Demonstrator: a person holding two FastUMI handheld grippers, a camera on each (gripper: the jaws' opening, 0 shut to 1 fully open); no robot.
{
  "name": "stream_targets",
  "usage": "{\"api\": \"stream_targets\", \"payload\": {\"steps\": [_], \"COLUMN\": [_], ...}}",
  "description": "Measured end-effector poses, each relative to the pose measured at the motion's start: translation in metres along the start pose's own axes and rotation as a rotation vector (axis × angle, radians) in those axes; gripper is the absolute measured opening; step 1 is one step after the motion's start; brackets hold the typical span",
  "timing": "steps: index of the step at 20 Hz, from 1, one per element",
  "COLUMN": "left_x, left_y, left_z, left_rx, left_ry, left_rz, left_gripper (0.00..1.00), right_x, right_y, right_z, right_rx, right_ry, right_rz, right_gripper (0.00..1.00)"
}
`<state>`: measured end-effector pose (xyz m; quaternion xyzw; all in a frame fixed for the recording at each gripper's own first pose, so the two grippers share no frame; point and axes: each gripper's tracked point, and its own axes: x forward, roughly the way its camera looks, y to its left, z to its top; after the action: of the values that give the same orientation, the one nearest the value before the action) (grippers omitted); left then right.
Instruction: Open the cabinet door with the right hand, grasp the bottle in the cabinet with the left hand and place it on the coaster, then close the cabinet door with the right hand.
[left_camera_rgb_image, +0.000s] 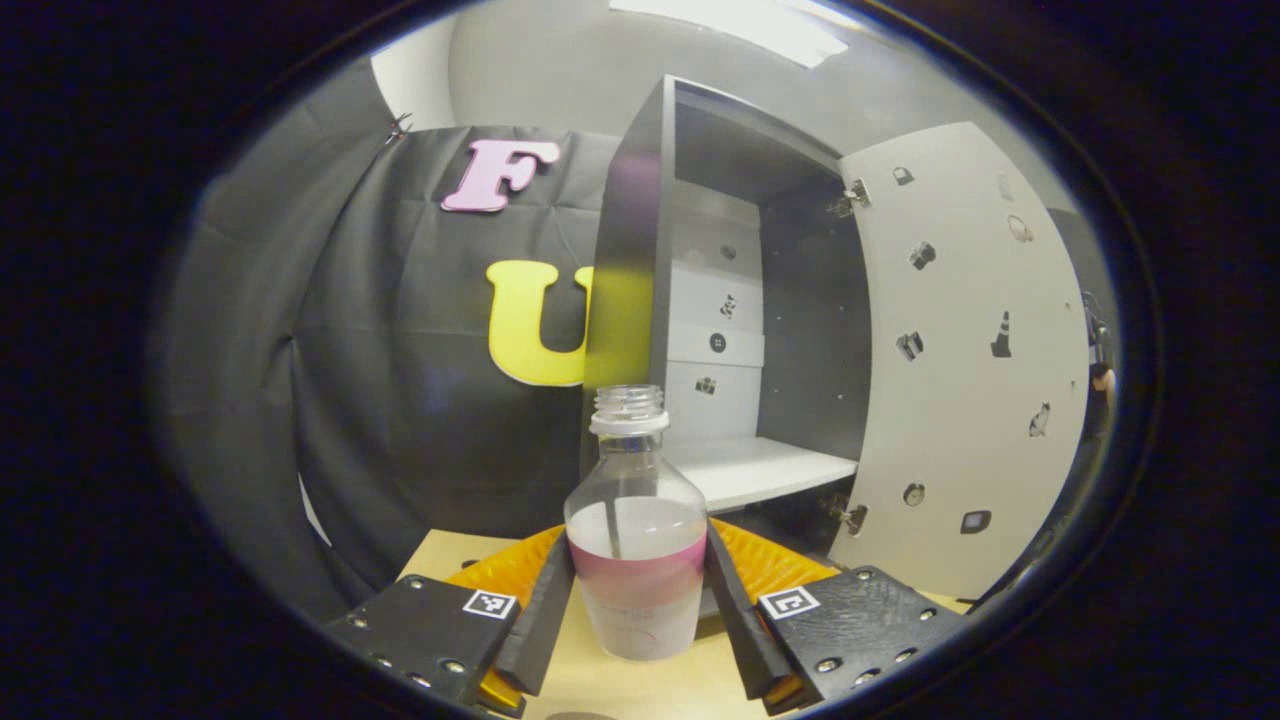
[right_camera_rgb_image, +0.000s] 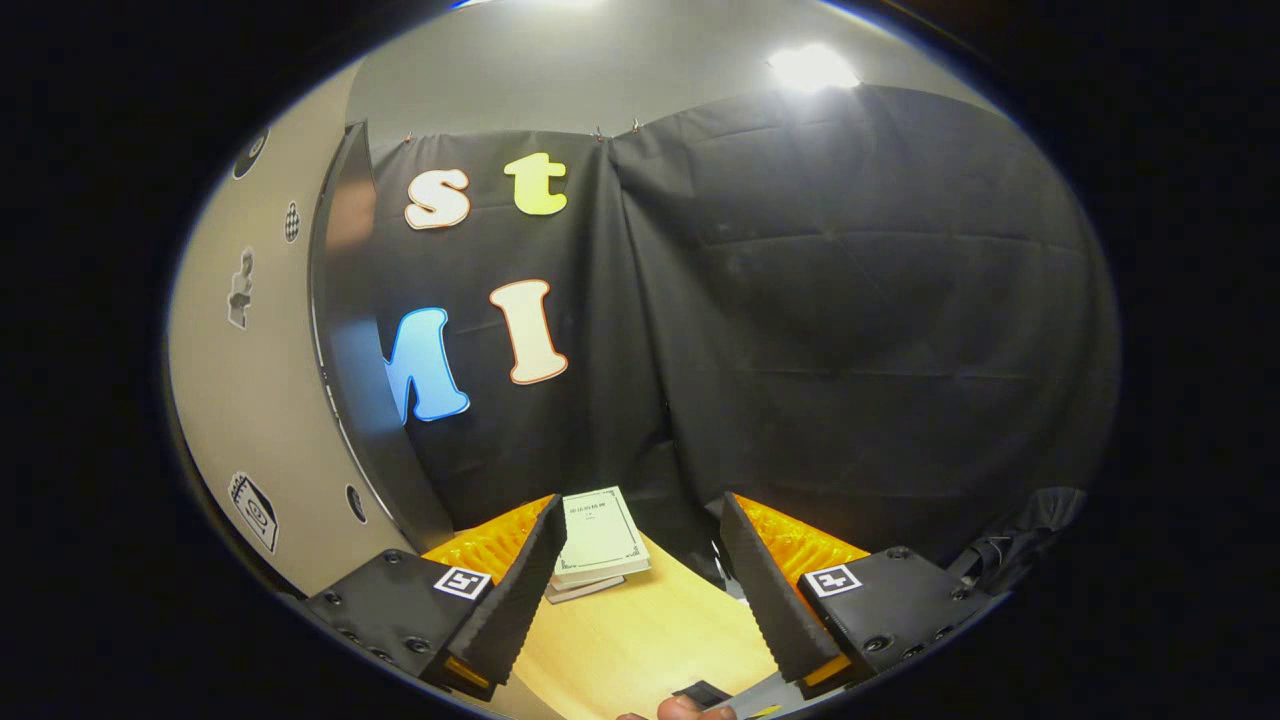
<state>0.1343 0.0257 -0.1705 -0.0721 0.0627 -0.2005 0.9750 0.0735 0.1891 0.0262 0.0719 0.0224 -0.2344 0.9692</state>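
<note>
the cabinet door (left_camera_rgb_image: 960, 360) stands open and the left gripper (left_camera_rgb_image: 640, 600) pinches the bottle (left_camera_rgb_image: 636, 560) out over the bench (left_camera_rgb_image: 600, 690); the coaster placement and door closing remain, the right gripper (right_camera_rgb_image: 640, 590) spread and empty.

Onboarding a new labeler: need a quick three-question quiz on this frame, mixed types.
1. True or false: the cabinet door is closed.
2. What sits between the fingers of the left hand-held gripper? A) a book B) a capless clear bottle C) a cup
3. Fill in: the right hand-held gripper is ____, with nothing between its fingers; a book lies on the table beyond.

Key: 1 false; 2 B, the bottle; 3 open.
</note>
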Motion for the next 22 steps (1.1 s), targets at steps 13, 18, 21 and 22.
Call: {"api": "stream_targets", "payload": {"steps": [13, 18, 21, 22], "left_x": [-0.069, -0.070, -0.072, -0.073], "left_y": [0.067, 0.063, 0.054, 0.051], "left_z": [-0.174, -0.215, -0.225, -0.229], "left_rx": [-0.080, -0.013, 0.043, 0.067], "left_ry": [0.149, 0.171, 0.172, 0.175], "left_rz": [0.189, 0.212, 0.201, 0.196], "left_gripper": [0.73, 0.73, 0.73, 0.73], "right_x": [-0.034, -0.040, -0.041, -0.042], "right_y": [-0.039, -0.045, -0.045, -0.044], "right_z": [-0.028, -0.040, -0.042, -0.040], "right_rx": [0.013, -0.017, 0.008, 0.008], "right_ry": [0.033, 0.074, 0.093, 0.089], "right_rz": [-0.125, -0.165, -0.179, -0.179], "right_gripper": [0.92, 0.98, 0.98, 0.98]}}
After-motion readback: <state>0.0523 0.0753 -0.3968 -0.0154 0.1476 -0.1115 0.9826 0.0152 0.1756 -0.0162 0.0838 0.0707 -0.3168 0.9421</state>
